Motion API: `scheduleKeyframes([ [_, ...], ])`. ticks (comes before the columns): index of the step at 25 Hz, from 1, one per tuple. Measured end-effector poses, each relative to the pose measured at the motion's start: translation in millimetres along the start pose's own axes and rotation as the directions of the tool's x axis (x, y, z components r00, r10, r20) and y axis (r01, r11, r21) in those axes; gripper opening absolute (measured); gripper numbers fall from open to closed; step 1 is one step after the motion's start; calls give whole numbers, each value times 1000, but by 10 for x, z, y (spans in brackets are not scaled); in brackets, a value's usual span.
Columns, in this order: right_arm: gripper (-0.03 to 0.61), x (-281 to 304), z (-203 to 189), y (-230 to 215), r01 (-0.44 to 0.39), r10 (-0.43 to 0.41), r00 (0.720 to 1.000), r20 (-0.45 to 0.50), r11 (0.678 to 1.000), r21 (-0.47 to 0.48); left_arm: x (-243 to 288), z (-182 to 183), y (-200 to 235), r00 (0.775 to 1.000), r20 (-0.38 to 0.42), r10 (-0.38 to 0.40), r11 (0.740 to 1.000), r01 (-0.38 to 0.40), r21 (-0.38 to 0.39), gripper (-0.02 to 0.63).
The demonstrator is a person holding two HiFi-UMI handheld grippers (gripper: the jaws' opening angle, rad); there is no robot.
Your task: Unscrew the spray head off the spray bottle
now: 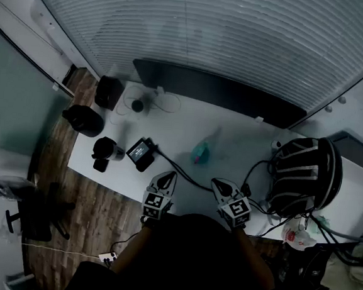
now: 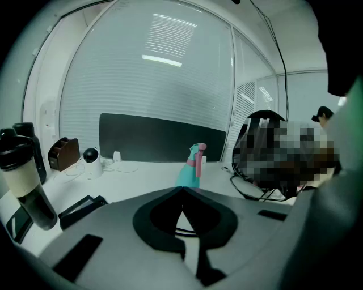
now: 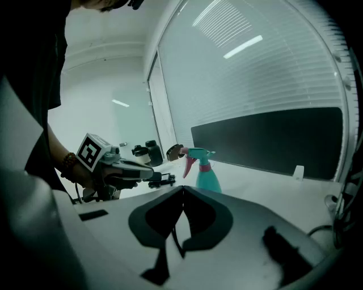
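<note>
Two claws clenched tight, empty: left claw [image 1: 168, 176], right claw [image 1: 219, 185], both on near side of spray bottle [image 1: 200, 151], not touching it. Bottle: teal plastic, cone-shaped body, pink trigger & collar, upright on smooth white bench [image 1: 239, 137], spray head [image 3: 195, 154] on.
</note>
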State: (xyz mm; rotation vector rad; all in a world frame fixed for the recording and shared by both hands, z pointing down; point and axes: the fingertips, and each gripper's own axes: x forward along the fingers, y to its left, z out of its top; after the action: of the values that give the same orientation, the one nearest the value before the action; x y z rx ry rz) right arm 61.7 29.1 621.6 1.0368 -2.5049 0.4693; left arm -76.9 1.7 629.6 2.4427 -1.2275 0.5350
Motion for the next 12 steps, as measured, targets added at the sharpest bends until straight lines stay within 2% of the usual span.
scheduleKeyframes([
  [3, 2, 90, 41, -58, -2, 2, 1000, 16, 1000, 4, 174, 21, 1, 999, 22, -23, 998, 22, 54, 5],
  [8, 2, 149, 195, -79, -18, 18, 999, 29, 1000, 12, 524, -187, -37, 994, -65, -82, 990, 89, 112, 6],
  [12, 2, 87, 307, -112, -8, 8, 1000, 16, 1000, -29, 774, -238, -67, 991, -77, -107, 980, 119, 162, 67],
])
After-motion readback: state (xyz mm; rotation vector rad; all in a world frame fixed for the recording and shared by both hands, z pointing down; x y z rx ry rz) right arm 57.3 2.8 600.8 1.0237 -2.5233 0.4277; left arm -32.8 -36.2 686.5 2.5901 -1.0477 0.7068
